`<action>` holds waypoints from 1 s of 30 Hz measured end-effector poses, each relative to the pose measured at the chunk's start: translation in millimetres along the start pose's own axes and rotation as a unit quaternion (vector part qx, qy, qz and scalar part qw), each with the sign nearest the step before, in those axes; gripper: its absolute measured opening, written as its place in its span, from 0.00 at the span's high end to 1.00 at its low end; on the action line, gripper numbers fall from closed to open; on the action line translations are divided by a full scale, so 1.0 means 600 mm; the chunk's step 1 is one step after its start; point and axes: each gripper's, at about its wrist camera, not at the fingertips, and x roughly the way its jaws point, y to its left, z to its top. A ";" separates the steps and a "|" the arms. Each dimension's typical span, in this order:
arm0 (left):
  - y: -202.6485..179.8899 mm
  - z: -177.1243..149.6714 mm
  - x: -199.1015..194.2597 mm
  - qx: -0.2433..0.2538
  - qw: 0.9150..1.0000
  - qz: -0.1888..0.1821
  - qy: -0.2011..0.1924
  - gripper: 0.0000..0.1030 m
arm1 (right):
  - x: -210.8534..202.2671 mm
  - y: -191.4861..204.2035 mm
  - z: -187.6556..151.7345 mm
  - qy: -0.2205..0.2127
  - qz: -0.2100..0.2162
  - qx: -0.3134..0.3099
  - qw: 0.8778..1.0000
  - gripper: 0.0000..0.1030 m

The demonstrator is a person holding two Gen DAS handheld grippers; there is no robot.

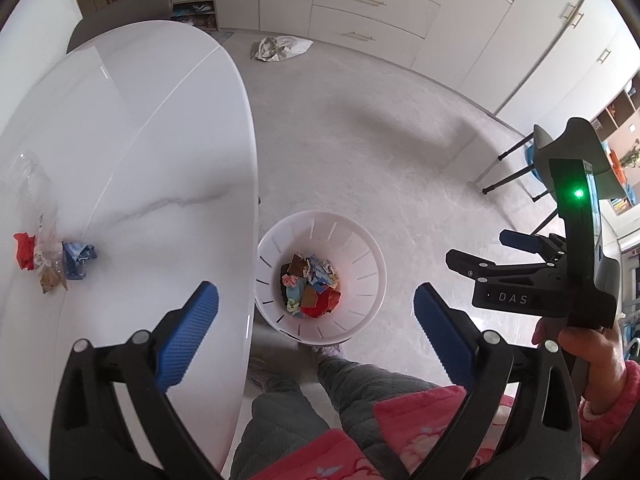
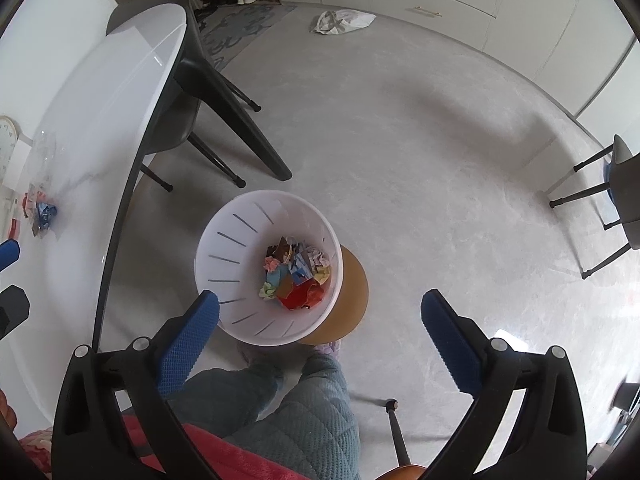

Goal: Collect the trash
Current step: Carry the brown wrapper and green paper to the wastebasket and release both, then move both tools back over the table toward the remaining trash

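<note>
A white slotted bin [image 1: 360,248] [image 2: 224,232] stands on the floor beside the table, holding several crumpled colourful wrappers [image 1: 312,284] [image 2: 296,276]. My left gripper [image 1: 316,328] hangs above it, open, with nothing between its blue pads. My right gripper [image 2: 320,340] [image 1: 488,252] is also open and empty over the bin, held by a hand at the right of the left wrist view. A small pile of trash [image 1: 52,256] [image 2: 42,212], red, blue and clear plastic pieces, lies on the white table [image 1: 140,140] [image 2: 92,128].
The bin sits on a round wooden stool [image 2: 354,296]. The person's legs [image 2: 316,408] are below it. Dark table and chair legs [image 2: 240,128] stand behind, another chair [image 2: 616,196] at the right. A cloth bag [image 1: 284,46] lies on the floor near the cabinets [image 1: 372,4].
</note>
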 end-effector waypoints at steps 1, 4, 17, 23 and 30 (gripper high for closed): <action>0.003 -0.001 0.000 -0.002 1.000 0.000 -0.001 0.09 | 0.000 0.003 0.001 0.000 0.000 -0.003 1.000 0.03; 0.013 -0.005 -0.002 -0.011 1.000 0.003 -0.003 0.09 | -0.002 0.012 0.004 0.001 0.002 -0.010 1.000 0.03; 0.121 -0.032 -0.044 -0.102 0.994 0.039 -0.029 0.09 | -0.003 0.125 0.047 -0.006 0.030 -0.080 0.996 0.03; 0.212 -0.074 -0.077 -0.183 0.980 0.062 -0.044 0.08 | -0.005 0.220 0.067 -0.012 0.053 -0.139 0.989 0.03; 0.324 -0.142 -0.110 -0.286 0.954 0.076 -0.051 0.08 | 0.001 0.352 0.076 -0.011 0.086 -0.230 0.969 0.03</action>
